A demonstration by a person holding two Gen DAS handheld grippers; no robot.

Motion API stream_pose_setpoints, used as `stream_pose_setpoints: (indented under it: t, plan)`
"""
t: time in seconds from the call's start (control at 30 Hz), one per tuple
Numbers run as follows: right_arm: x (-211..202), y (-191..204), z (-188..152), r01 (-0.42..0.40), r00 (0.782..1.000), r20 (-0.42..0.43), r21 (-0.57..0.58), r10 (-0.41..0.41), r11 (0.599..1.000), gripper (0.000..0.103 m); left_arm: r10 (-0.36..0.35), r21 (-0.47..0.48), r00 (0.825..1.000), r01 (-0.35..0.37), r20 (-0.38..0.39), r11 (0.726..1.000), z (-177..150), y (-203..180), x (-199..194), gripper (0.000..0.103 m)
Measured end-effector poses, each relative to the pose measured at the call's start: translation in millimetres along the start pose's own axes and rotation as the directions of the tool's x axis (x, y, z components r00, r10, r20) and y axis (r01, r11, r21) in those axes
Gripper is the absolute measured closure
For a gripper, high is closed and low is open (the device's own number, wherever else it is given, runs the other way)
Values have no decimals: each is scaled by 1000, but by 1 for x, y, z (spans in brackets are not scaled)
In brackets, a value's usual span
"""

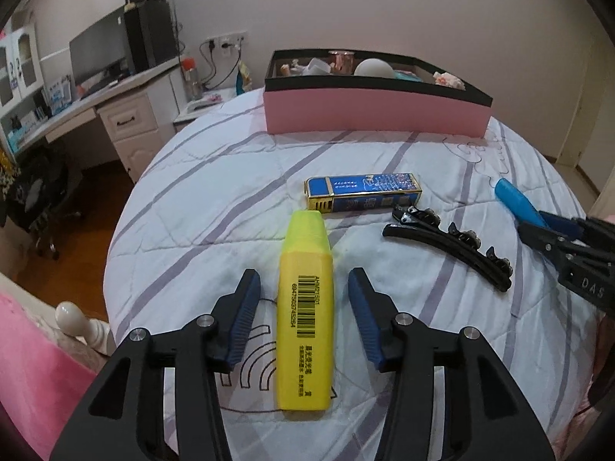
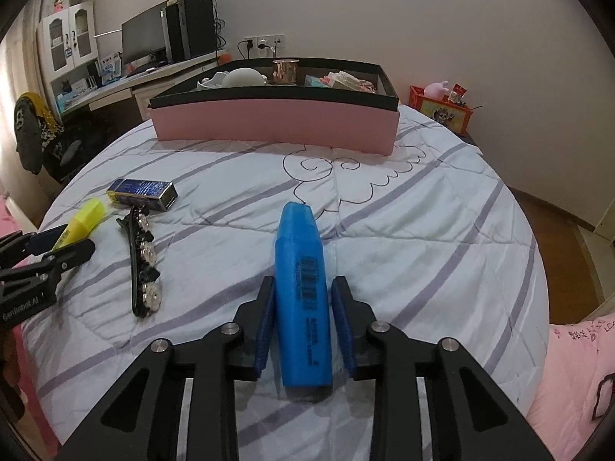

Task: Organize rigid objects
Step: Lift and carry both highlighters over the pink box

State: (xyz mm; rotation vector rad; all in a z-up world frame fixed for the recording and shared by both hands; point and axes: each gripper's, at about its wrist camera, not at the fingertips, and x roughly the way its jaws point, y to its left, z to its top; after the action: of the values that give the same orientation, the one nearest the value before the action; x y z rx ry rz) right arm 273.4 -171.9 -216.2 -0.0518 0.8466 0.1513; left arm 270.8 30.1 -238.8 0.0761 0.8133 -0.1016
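The yellow highlighter [image 1: 305,307] lies flat on the quilt [image 1: 215,199], lengthwise between the fingers of the left gripper [image 1: 303,288]; the jaws stand wide, with a clear gap of bedding on each side of the barrel, so nothing is gripped. The blue highlighter [image 2: 303,299] lies between the fingers of the right gripper [image 2: 303,296], cap pointing away from the camera; these jaws stand narrow, their ribbed blue pads [image 2: 265,330] close against or touching the barrel sides, and whether they actually clamp it cannot be told. Both highlighters are flat-sided plastic bodies with tapered caps and printed barcodes. The quilt is white, stitched in squares, with lavender stripes and black line drawings. A blue and gold rectangular box [image 1: 363,191] lies beyond the yellow highlighter, and a black hair clip [image 1: 449,247] with round metallic studs lies just beside the box. A long pink box [image 1: 376,109] with a black inner rim sits at the far side of the bed and holds assorted small items. The left wrist view shows a desk [image 1: 88,103] with a monitor; the right wrist view alone shows a red box [image 2: 442,109] beyond the bed at the right, and the left gripper at its left edge.
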Motion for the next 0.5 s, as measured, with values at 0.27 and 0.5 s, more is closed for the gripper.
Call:
stream_pose_setpoints:
  t: [0.27,0.5]
  plan:
    - [-1,-2,0,-34,999,10,6,34,999,76,-40,-24,998,42,47,999,-1,4,-7,76]
    - [-27,-5,-7,-177,981,97,105,167,979,76,-67,-13,992,69,107,998,4,-6,-31,76]
